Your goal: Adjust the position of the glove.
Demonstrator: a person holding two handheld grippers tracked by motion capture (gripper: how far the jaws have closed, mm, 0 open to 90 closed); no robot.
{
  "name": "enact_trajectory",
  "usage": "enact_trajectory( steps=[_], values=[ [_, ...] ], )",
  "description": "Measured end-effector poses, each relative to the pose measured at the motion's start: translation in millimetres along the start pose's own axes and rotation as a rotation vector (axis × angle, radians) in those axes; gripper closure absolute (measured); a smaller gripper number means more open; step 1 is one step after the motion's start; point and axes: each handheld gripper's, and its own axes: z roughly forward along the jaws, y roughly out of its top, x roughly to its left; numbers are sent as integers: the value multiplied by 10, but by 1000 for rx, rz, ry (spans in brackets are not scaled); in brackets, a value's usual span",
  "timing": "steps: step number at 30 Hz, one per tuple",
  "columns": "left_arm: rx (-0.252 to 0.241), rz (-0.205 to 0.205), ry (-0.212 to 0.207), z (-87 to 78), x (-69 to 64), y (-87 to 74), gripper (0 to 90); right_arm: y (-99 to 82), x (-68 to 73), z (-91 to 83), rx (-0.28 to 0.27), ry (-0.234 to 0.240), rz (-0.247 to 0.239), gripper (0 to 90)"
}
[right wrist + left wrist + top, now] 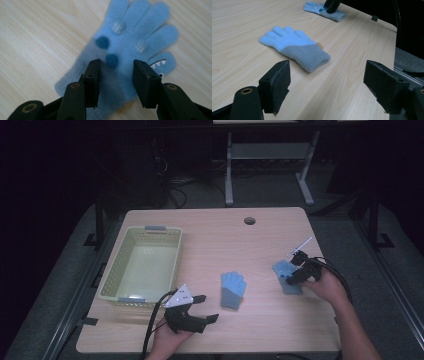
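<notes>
The right tongs stand part open, jaws straddling the cuff end of a blue spotted glove lying flat at the right of the wooden surface. The left tongs gape wide, empty, pointing at a second blue-and-grey glove near mid-surface. A yellow basket sits left.

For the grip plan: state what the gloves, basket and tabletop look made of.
Gloves: soft fuzzy knit, probably acrylic or wool, with ribbed grey cuffs and a matte nap. Basket: pale yellow-green moulded plastic, with slotted lattice walls. Tabletop: light wood-grain surface, likely laminate, smooth with a slight sheen.
</notes>
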Motion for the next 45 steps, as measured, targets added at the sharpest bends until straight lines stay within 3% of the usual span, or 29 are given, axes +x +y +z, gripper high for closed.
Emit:
enact_trajectory(
  steps=[8,13,16,17,22,25,35,37,45],
  values=[
    [17,-1,-10,22,-10,-11,215,-11,55,11,-8,-28,39,602],
    [17,0,-12,24,-15,-11,215,-17,72,7,-11,-18,55,711],
    [13,-6,-11,27,-13,-16,215,-8,73,7,-8,-9,89,779],
    [15,-2,-9,29,-7,-22,215,-13,49,6,-16,9,136,805],
    [18,-2,-6,39,-8,-26,215,-29,33,-20,-26,22,188,826],
    [15,-4,-3,38,-8,-25,215,-2,80,-82,-39,3,199,829],
    [21,2,0,21,-9,-26,215,39,235,-388,-127,13,215,831],
    [18,2,2,18,-10,-24,215,58,296,-480,-165,30,210,831],
    [15,-8,6,6,-4,-25,215,127,507,-626,-217,54,177,827]
  ],
)
